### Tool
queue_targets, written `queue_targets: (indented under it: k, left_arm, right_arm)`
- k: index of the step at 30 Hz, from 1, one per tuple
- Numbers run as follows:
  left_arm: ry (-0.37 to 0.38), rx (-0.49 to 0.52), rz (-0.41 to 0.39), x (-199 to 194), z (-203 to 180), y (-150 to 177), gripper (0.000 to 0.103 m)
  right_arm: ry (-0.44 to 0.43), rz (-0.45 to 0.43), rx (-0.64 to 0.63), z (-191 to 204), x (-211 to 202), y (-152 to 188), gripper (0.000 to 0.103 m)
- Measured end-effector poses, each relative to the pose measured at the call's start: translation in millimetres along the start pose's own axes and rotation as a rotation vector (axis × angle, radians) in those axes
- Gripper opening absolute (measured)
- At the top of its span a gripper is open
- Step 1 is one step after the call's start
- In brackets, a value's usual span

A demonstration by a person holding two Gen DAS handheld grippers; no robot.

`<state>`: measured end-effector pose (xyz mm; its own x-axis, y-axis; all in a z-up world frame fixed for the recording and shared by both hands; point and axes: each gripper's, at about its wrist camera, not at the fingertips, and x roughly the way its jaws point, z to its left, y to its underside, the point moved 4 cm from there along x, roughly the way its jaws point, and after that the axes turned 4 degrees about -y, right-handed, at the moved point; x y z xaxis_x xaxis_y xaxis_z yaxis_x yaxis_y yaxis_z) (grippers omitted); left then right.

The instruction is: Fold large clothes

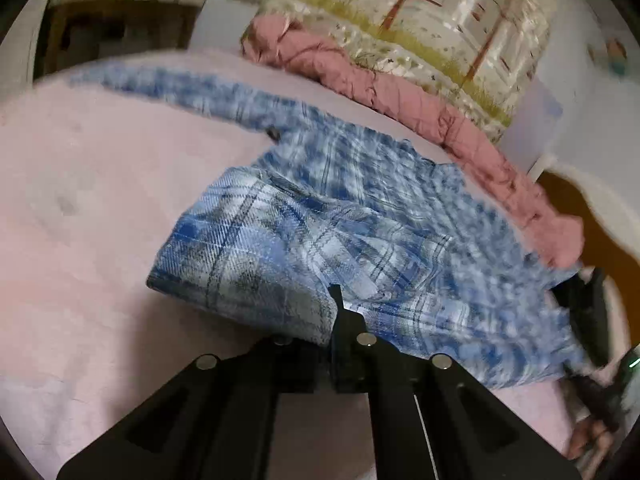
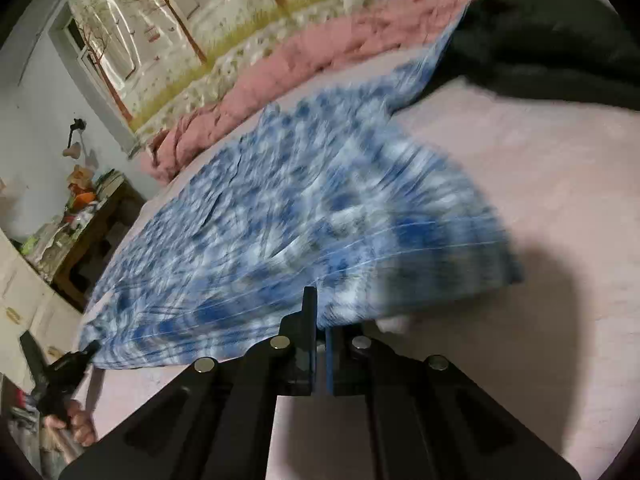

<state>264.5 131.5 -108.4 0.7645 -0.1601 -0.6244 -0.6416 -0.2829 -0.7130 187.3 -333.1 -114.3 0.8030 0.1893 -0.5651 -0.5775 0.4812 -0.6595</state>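
Observation:
A blue and white plaid shirt point(image 1: 340, 216) lies spread on a pale pink bed sheet point(image 1: 80, 240), one sleeve stretched to the far left. My left gripper point(image 1: 334, 304) is shut on the shirt's near hem and holds it up a little. My right gripper point(image 2: 318, 312) is shut on another part of the shirt point(image 2: 300, 208) along its near edge, lifted off the sheet point(image 2: 540, 168). Each gripper shows at the edge of the other's view, the right one point(image 1: 588, 308) and the left one point(image 2: 64, 372). The cloth is blurred by motion.
A rolled pink quilt point(image 1: 400, 92) runs along the far side of the bed under a tree-print curtain point(image 1: 440, 20). A dark garment point(image 2: 540, 32) lies at the far right. A cluttered wooden desk point(image 2: 80, 220) stands beside the bed.

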Motion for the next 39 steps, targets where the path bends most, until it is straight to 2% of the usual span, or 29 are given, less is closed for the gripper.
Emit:
queue_targets:
  k: [3,6,7,8,10,13,14,16,17,19,21,22,26,27,29,31,34,35,37,39]
  left_arm:
    - [-0.066,0.108,-0.012,-4,-8,0,0.006]
    - [-0.118,0.153,0.009,-1,-7,2,0.017]
    - [-0.119,0.166,-0.008,-7,-6,3,0.018]
    - [-0.129,0.181,-0.026,-13,-6,4,0.023]
    - [-0.158,0.231,-0.068,-25,-9,6,0.026]
    - [-0.309,0.356,-0.116,-37,-17,17,0.033]
    - [-0.317,0.393,-0.133,-40,-20,21,0.036]
    - [-0.295,0.446,-0.154,-48,-27,29,0.038]
    - [-0.277,0.468,-0.167,-52,-32,31,0.042]
    - [-0.226,0.499,-0.182,-60,-43,34,0.052]
    - [-0.176,0.522,-0.185,-65,-55,32,0.064]
    - [-0.167,0.537,-0.186,-65,-61,32,0.064]
    - [-0.197,0.66,-0.184,-50,-85,37,0.077]
    - [-0.195,0.685,-0.151,-42,-88,40,0.082]
    - [-0.181,0.726,-0.063,-25,-91,46,0.083]
    - [-0.193,0.774,-0.008,-13,-92,52,0.083]
    - [-0.269,0.835,-0.084,-7,-90,47,0.085]
    - [-0.295,0.823,-0.071,-4,-86,43,0.085]
    - [-0.288,0.793,-0.03,2,-78,38,0.085]
    - [-0.321,0.784,-0.004,9,-70,32,0.085]
  right_arm:
    - [0.075,-0.031,-0.074,0,-11,-4,0.003]
    - [0.085,0.034,-0.08,-6,-4,1,0.003]
    - [0.086,0.033,-0.092,-5,-7,3,0.003]
    - [0.096,0.024,-0.113,-3,-11,5,0.003]
    - [0.143,0.007,-0.166,-1,-22,10,0.003]
    - [0.247,-0.012,-0.249,-2,-41,22,0.003]
    - [0.275,-0.015,-0.273,-3,-47,25,0.003]
    - [0.278,-0.021,-0.298,-4,-59,29,0.003]
    - [0.269,-0.022,-0.307,-2,-65,30,0.008]
    - [0.247,-0.018,-0.327,3,-72,30,0.024]
    - [0.222,0.006,-0.373,14,-73,29,0.07]
    - [0.228,0.041,-0.414,22,-69,29,0.073]
    - [0.231,0.131,-0.617,59,-48,40,0.073]
    - [0.242,0.142,-0.666,67,-43,43,0.073]
    - [0.293,0.167,-0.762,78,-27,47,0.073]
    - [0.325,0.192,-0.82,84,-13,49,0.073]
    - [0.354,0.189,-0.854,90,3,42,0.073]
    - [0.381,0.171,-0.865,89,9,38,0.073]
    - [0.436,0.132,-0.876,84,15,31,0.073]
    - [0.443,0.112,-0.859,77,16,25,0.073]
